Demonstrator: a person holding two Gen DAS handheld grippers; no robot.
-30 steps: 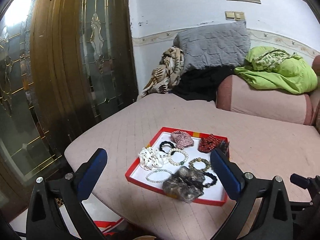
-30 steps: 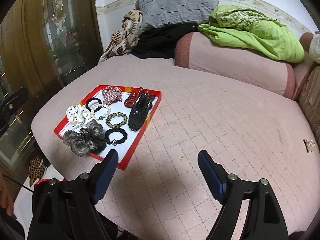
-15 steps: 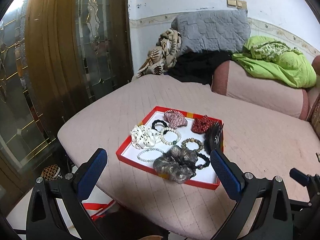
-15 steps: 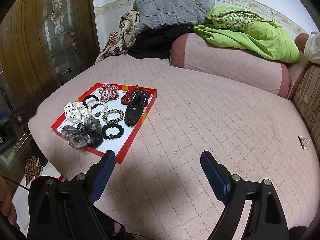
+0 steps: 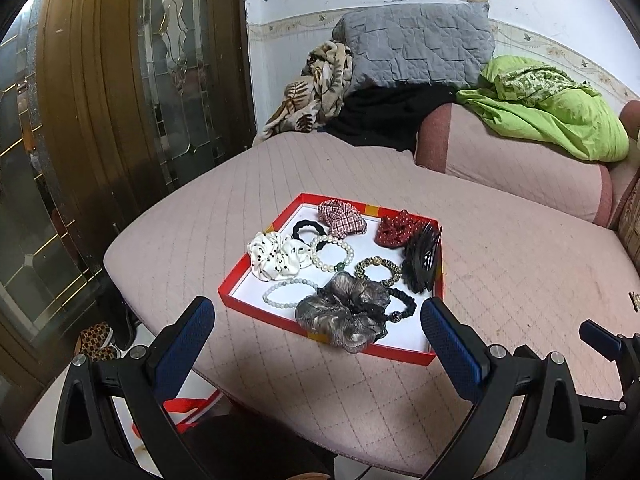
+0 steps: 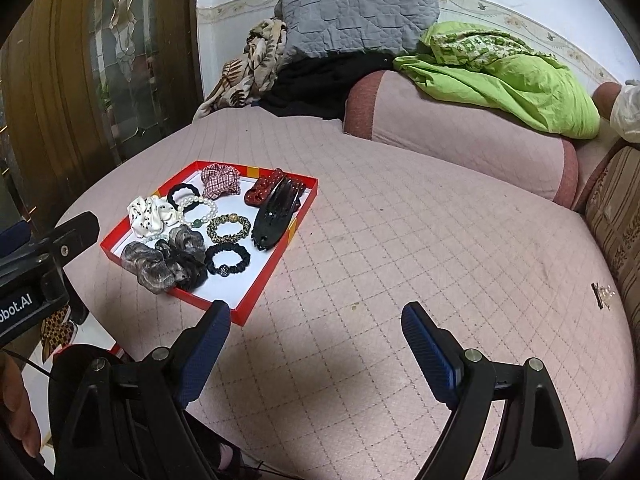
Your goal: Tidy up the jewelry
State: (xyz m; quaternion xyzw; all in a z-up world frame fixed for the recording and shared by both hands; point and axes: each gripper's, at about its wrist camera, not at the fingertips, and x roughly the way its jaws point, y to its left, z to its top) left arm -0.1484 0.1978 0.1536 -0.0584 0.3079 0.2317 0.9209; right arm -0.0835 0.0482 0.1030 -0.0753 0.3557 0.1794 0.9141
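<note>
Holding both grippers above the near edge of the pink quilted bed (image 6: 420,240), we see each with its jaws spread wide and nothing between them. Our left gripper (image 5: 316,312) hangs just short of the red tray (image 5: 256,264), which lies on the left part of the bed, near its edge. Our right gripper (image 6: 316,320) is over bare quilt, to the right of the tray's near corner.

Inside the tray we count a white dotted scrunchie (image 5: 276,256) at the left, a pearl bracelet (image 5: 332,252) beside it, a black hair tie (image 5: 306,230) and a checked scrunchie (image 5: 342,218) toward the far side, a red dotted scrunchie (image 5: 396,230), and a black claw clip (image 5: 422,260) along the right wall. Nearer us lie a grey scrunchie (image 5: 344,316), a pale bead bracelet (image 5: 286,294), a gold patterned band (image 5: 378,270) and a black beaded tie (image 6: 228,260). Far off, a grey cushion (image 5: 416,48) and green cloth (image 5: 552,116) rest by the wall.
</note>
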